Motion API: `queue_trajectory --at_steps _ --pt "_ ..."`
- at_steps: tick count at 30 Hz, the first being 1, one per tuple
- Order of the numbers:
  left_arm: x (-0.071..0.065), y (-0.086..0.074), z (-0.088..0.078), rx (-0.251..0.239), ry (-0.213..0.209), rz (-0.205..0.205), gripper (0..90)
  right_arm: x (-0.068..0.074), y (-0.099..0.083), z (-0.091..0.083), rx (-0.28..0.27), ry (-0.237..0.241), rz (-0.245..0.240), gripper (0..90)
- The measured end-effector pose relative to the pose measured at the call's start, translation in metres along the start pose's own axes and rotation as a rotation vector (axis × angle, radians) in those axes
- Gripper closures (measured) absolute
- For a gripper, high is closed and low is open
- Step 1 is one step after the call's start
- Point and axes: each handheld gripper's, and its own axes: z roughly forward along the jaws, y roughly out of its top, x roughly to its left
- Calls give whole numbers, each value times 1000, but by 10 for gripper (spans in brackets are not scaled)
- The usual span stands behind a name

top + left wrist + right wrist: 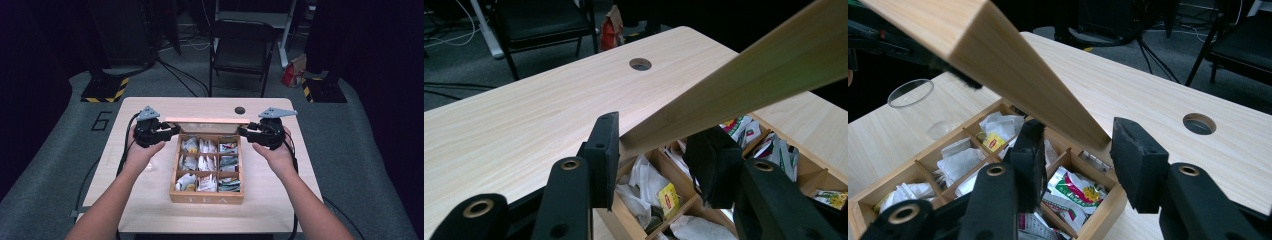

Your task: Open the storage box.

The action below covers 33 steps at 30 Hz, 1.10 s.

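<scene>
A wooden tea box [207,197] stands mid-table, its compartments full of tea bags [207,162]. Its hinged lid [207,120] is raised at the back. My left gripper [172,131] is at the lid's left end and my right gripper [242,131] at its right end. In the left gripper view the lid [744,80] runs down between the jaws of the left gripper [656,145], and both pads sit against it. In the right gripper view the lid [1013,55] likewise ends between the pads of the right gripper [1075,145], above the tea box [1098,220].
A clear plastic cup [910,95] stands on the table left of the box. A round cable hole [240,110] lies behind the lid. Beyond the far table edge are a black folding chair [242,50] and stand bases on the floor.
</scene>
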Motion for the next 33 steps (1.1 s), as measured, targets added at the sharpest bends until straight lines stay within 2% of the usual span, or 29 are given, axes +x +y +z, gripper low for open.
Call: queue_trajectory --at_steps 11,18,21,33 --pt "4 6 3 0 3 -8 581 -6 -2 11 13 -31 -2 525" --pt "7 9 5 -1 -1 -22 580 -12 -4 22 27 -36 0 526" --pt "9 10 6 -8 -6 -29 580 -14 -5 27 28 -41 -17 534" --pt "13 13 9 -4 -14 -32 581 -20 -6 40 45 -53 -3 560"
